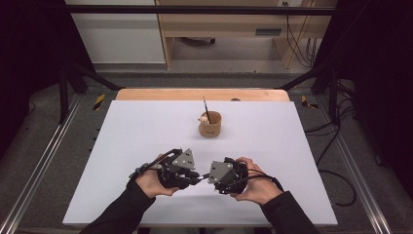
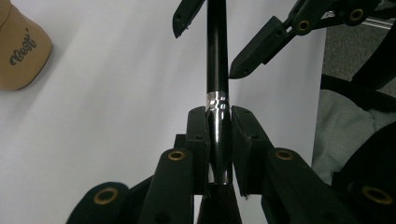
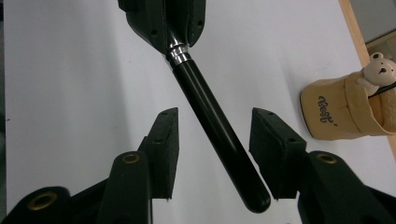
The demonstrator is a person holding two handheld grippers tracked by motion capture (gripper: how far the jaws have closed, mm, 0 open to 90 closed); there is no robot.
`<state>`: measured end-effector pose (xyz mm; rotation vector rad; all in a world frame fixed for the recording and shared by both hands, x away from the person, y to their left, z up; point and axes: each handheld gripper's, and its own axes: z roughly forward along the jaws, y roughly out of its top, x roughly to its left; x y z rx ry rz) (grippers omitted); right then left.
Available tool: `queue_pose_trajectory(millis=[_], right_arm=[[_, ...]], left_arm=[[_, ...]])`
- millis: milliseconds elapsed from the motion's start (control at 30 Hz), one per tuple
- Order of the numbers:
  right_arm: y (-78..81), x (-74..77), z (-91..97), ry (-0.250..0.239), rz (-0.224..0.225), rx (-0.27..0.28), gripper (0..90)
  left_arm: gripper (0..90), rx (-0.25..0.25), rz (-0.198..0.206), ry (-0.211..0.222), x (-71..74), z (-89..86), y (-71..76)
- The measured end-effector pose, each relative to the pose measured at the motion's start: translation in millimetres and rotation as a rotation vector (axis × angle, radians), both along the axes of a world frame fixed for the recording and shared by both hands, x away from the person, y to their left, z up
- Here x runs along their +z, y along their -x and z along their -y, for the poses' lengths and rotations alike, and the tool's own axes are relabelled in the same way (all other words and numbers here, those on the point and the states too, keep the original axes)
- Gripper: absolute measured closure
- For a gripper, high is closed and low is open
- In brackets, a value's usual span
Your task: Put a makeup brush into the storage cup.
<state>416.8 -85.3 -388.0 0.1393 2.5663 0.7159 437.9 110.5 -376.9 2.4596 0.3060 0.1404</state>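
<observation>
Left tool (image 2: pixel 218 140) grips brush (image 2: pixel 217 56); tan cup (image 1: pixel 210 125) stands beyond.

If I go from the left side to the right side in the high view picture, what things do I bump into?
Left gripper holding a black brush handle → tan cup further back → right gripper.

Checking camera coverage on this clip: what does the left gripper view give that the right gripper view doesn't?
Left gripper view: the brush's dark bristles behind the clamp, grey floor past the table edge. Right gripper view: the handle's rounded end, the bear on the tan cup. Shared: left gripper shut on the brush, right gripper open around its handle, white table.
</observation>
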Motion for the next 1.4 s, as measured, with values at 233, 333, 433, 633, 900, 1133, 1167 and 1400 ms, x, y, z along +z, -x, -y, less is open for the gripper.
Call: queue_pose_trajectory(millis=[233,333,433,633,900,1133,1167,1400], right_arm=[[0.8,-1.1,-2.4,0.007,0.018,0.011,61.8],[1.7,-2.4,-3.3,0.01,0.022,0.016,64.9],[1.0,-2.1,-3.0,0.027,0.029,0.038,66.4],[1.4,-2.6,-2.8,0.028,0.039,0.031,67.2],[1.3,-2.9,-2.5,0.041,0.042,0.052,68.5],[2.3,-4.0,-3.1,0.062,0.023,0.074,70.6],[2.4,-4.1,-3.1,0.062,0.023,0.075,70.9],[3.3,-3.6,-3.4,0.059,0.005,0.09,74.2]], left_arm=[[77.6,-0.021,-0.001,-0.001,-0.1,1.0,0.9],[77.6,-0.025,-0.006,-0.001,-0.7,2.0,1.8],[77.6,-0.026,-0.006,-0.001,-0.7,2.0,1.9],[77.6,-0.034,-0.001,-0.01,-0.6,2.2,1.2],[77.3,-0.029,-0.008,0.0,-2.0,2.6,1.2],[76.8,-0.024,-0.011,-0.001,-3.6,3.1,1.6],[76.7,-0.029,-0.009,-0.006,-3.2,2.7,1.0],[74.7,-0.027,-0.009,-0.006,-1.6,0.1,-1.0]])
